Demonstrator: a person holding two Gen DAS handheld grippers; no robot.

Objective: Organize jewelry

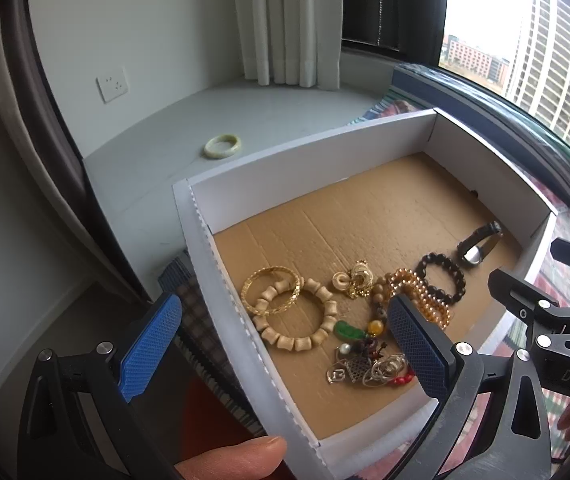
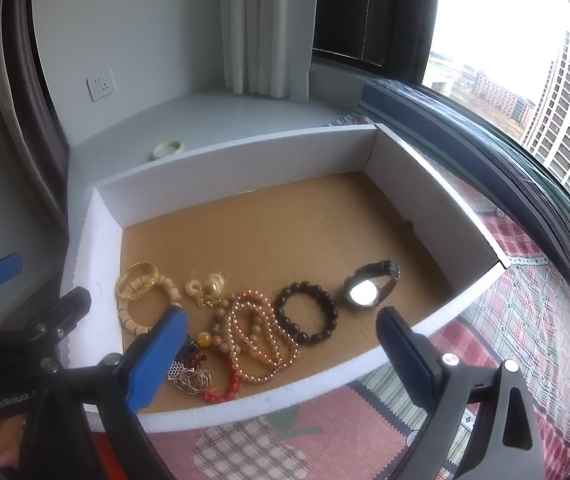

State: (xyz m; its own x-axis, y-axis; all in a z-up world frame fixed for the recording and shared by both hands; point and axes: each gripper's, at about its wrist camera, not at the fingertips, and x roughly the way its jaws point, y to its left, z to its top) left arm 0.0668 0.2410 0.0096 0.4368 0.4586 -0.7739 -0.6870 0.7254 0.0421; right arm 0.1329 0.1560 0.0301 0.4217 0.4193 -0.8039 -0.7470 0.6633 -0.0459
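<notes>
Both grippers hover over the near edge of the box [image 2: 245, 152], nothing held. Left gripper [image 1: 285, 344] is spread wide, straddling the box's left wall, nothing between the pads. Right gripper [image 2: 281, 360] is spread too, over the amber beads [image 2: 259, 340], not touching them.

Contents, left to right along the near half of the cardboard floor: gold bangle [image 2: 137, 280] overlapping the bone bracelet [image 2: 147, 304], small gold cluster [image 2: 207, 286], tangled charms [image 2: 193, 376] at the near wall, amber beads, dark bracelet [image 2: 309, 312], watch [image 2: 369, 290]. Far half is bare. One jade bangle [image 1: 223, 146] sits outside on the ledge, far left (not yet boxed).

Looks like a pick-selection step. Next move probably: lower the right gripper onto the amber beads or dark bracelet, close gently, and keep clear of the neighbouring strands, which touch.
</notes>
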